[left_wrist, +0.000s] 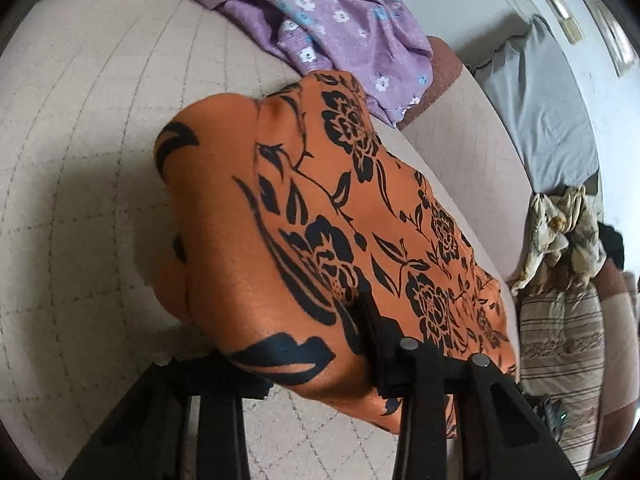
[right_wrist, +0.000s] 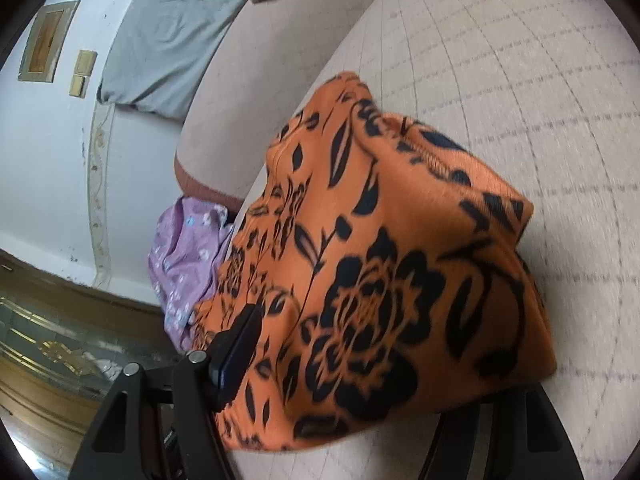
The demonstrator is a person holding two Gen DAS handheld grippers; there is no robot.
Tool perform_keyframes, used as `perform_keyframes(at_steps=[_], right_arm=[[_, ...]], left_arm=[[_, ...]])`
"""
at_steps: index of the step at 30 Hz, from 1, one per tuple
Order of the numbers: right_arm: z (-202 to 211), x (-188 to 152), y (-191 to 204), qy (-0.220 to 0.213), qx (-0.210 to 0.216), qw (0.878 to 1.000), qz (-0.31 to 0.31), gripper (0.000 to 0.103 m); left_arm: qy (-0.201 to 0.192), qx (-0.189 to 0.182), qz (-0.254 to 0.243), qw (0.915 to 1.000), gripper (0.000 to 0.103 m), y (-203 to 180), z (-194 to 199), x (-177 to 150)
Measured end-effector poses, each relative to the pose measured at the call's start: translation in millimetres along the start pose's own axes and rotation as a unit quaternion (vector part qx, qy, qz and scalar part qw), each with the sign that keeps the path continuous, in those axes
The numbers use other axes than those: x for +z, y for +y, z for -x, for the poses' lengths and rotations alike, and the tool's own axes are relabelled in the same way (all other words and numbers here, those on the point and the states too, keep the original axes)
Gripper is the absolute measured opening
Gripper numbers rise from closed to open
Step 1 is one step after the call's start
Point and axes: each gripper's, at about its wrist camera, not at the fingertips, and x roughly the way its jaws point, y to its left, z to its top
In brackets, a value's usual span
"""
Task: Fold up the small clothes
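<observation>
Where quilt [left_wrist: 80,140] lies bare, garment [left_wrist: 320,200] bunched

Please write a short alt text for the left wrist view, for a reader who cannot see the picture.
An orange cloth with black flowers lies draped over the left gripper, hiding one of its two black fingers, above a pale quilted surface. A purple flowered cloth lies crumpled behind it.
</observation>
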Motion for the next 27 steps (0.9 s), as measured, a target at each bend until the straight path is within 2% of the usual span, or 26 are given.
perform_keyframes(at_steps=[1, 2, 3, 4, 5, 7, 11, 15, 23, 27], right_arm=[[-2, 2, 1, -0.007, -0.004, 1.0, 0.005, 0.069], [-2, 3, 2, -0.012, -0.008, 1.0, 0.008, 0.061], [-4, 5, 4, -0.02, -0.02, 0.999, 0.017, 0.052], [-7, 6, 4, -0.022, -0.039, 0.999, 0.03, 0.031], [-10, 8, 3, -0.019, -0.048, 0.998, 0.037, 0.028], [-8, 7, 3, -0.027, -0.048, 0.998, 0.038, 0.026], [7, -1, 21, -0.056, -0.067, 0.991, 0.1, 0.019], [27, -10, 30, -0.079, -0.071, 0.987, 0.123, 0.018], [80, -38, 34, -0.076, -0.063, 0.986, 0.136, 0.017], [114, -65, 28, -0.072, -0.057, 0.987, 0.133, 0.017]], left_arm=[[-0.004, 0.006, -0.012, 0.9999, 0.031, -3, 0, -1], [-0.007, 0.01, -0.02, 0.9997, 0.028, -5, 0, -1], [-0.011, 0.012, -0.028, 0.9995, 0.026, -7, 0, -2], [-0.012, 0.013, -0.033, 0.9993, 0.024, -8, 1, -3], [-0.012, 0.013, -0.037, 0.9991, 0.023, -9, 2, -3], [-0.014, 0.009, -0.039, 0.9991, 0.02, -9, 7, -3], [-0.025, -0.003, -0.04, 0.9989, 0.017, -9, 22, -8], [-0.027, -0.004, -0.048, 0.9985, 0.017, -12, 43, -23], [-0.031, -0.003, -0.028, 0.9991, 0.017, -3, 91, -61], [-0.024, 0.011, -0.047, 0.9985, 0.017, 4, 112, -93]])
